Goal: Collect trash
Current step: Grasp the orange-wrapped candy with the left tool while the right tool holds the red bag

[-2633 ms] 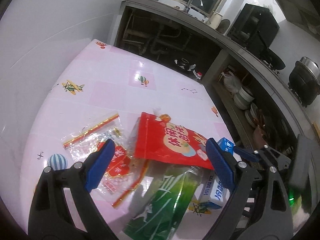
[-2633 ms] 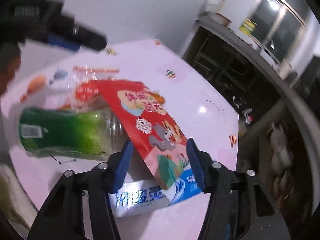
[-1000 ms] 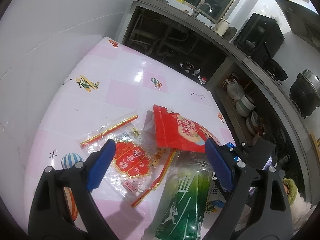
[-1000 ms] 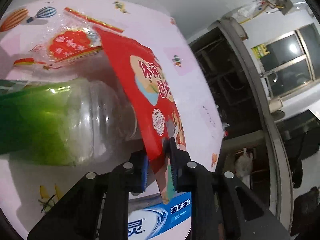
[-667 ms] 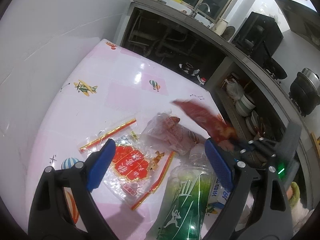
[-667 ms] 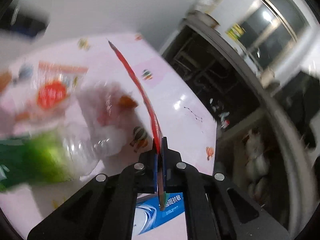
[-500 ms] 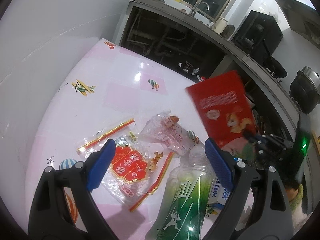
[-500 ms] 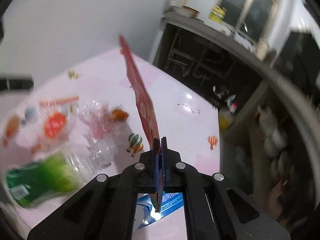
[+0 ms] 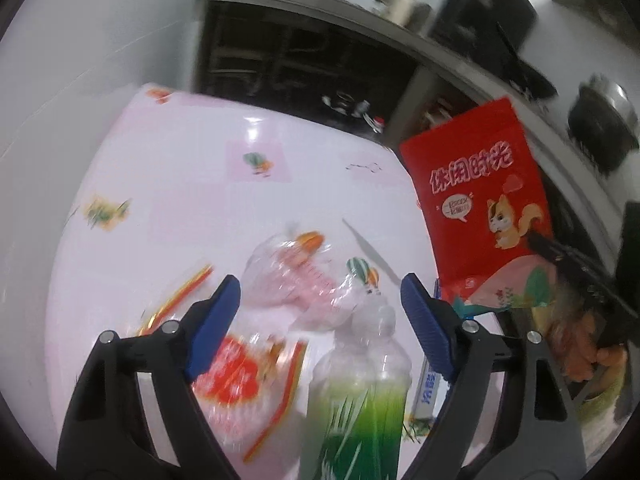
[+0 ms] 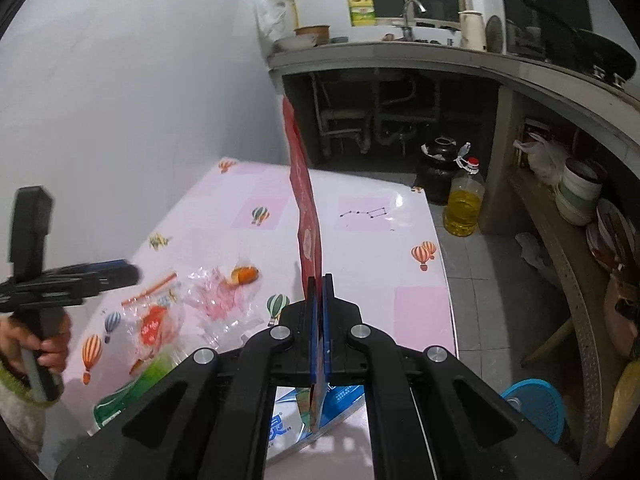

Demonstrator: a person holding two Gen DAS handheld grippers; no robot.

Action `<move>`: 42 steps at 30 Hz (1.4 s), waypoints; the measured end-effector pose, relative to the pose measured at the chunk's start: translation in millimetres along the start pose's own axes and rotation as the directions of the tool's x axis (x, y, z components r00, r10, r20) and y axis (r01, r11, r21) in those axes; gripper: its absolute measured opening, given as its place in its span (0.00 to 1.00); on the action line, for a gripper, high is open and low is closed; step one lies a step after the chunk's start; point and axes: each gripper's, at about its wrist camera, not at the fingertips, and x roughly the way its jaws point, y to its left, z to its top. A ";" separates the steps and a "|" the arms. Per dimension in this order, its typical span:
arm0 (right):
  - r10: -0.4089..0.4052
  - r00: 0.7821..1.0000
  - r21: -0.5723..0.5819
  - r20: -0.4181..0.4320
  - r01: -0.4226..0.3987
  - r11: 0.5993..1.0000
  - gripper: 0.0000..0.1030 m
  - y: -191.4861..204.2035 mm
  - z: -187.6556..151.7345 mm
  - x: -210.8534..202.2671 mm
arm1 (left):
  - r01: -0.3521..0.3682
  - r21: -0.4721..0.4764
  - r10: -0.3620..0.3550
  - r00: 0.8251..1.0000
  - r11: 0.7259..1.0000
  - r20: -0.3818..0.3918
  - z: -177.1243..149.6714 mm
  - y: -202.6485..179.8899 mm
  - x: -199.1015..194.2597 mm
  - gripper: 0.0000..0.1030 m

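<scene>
My right gripper (image 10: 319, 284) is shut on a red snack bag (image 10: 305, 204) and holds it upright, edge-on, above the pink table (image 10: 360, 264). The bag (image 9: 484, 204) shows face-on at the right of the left wrist view. My left gripper (image 9: 320, 292) is open and empty above the trash pile. Below it lie a green-labelled plastic bottle (image 9: 360, 404), a crumpled clear wrapper (image 9: 296, 276) and a clear bag with a red print (image 9: 232, 384). A blue and white box (image 10: 320, 408) lies under the right gripper.
The table stands against a white wall (image 10: 120, 80). A kitchen counter (image 10: 440, 56) with a sink runs behind it. An oil bottle (image 10: 464, 208) and a dark pot (image 10: 440, 164) stand on the floor. A blue basket (image 10: 536, 408) sits on the floor at the right.
The right gripper closed on the red snack bag, lifted it off the pile and carried it up and right. The left gripper moved forward over the bottle and wrappers, still open.
</scene>
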 end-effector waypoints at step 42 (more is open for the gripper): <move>0.001 1.000 0.049 0.017 -0.002 0.999 0.02 -15.4 -2.4 -4.8 | 0.051 0.065 -0.045 0.995 0.997 -0.094 62.1 1.8 105.3 0.06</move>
